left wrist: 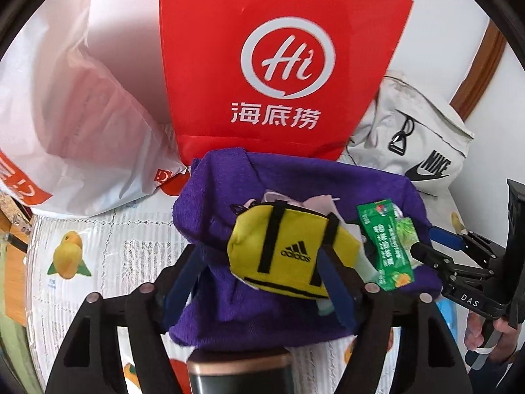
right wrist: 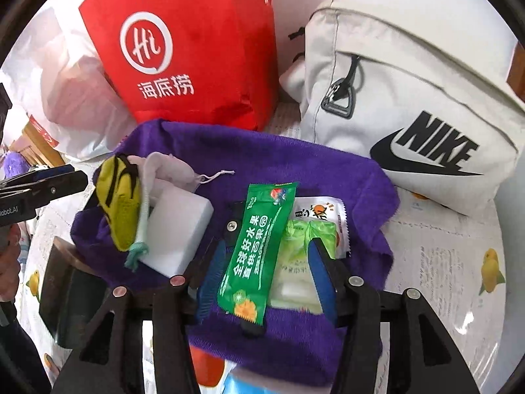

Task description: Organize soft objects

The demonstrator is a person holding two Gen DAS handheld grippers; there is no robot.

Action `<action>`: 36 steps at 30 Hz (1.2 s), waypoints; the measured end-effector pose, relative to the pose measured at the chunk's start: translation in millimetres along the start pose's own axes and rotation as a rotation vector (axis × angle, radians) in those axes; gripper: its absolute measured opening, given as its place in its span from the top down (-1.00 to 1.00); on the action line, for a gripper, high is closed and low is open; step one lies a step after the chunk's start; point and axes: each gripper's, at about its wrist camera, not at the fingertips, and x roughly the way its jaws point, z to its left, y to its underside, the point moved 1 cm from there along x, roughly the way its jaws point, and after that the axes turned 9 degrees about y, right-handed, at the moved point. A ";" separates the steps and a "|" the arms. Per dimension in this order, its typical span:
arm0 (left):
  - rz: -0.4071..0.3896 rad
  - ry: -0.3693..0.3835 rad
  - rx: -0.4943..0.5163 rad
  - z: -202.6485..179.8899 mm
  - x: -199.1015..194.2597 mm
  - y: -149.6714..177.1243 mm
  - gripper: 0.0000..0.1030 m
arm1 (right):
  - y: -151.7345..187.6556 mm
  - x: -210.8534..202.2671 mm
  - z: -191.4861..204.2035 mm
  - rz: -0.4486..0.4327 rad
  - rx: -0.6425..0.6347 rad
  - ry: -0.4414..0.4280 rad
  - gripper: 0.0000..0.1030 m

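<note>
A purple towel lies on the table with small items on it. A yellow Adidas pouch lies on a white drawstring bag and a white sponge block. A green sachet lies over pale green packets. My left gripper stands open around the yellow pouch. My right gripper stands open around the green sachet and the packets; in the left wrist view it comes in from the right.
A red paper bag stands behind the towel. A white plastic bag lies at the left and a white Nike bag at the right. The tablecloth has fruit prints.
</note>
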 end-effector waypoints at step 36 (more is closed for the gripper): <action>-0.093 -0.065 0.001 -77.8 -159.0 175.3 -0.93 | 162.7 -185.8 12.9 -0.189 0.109 0.025 -0.88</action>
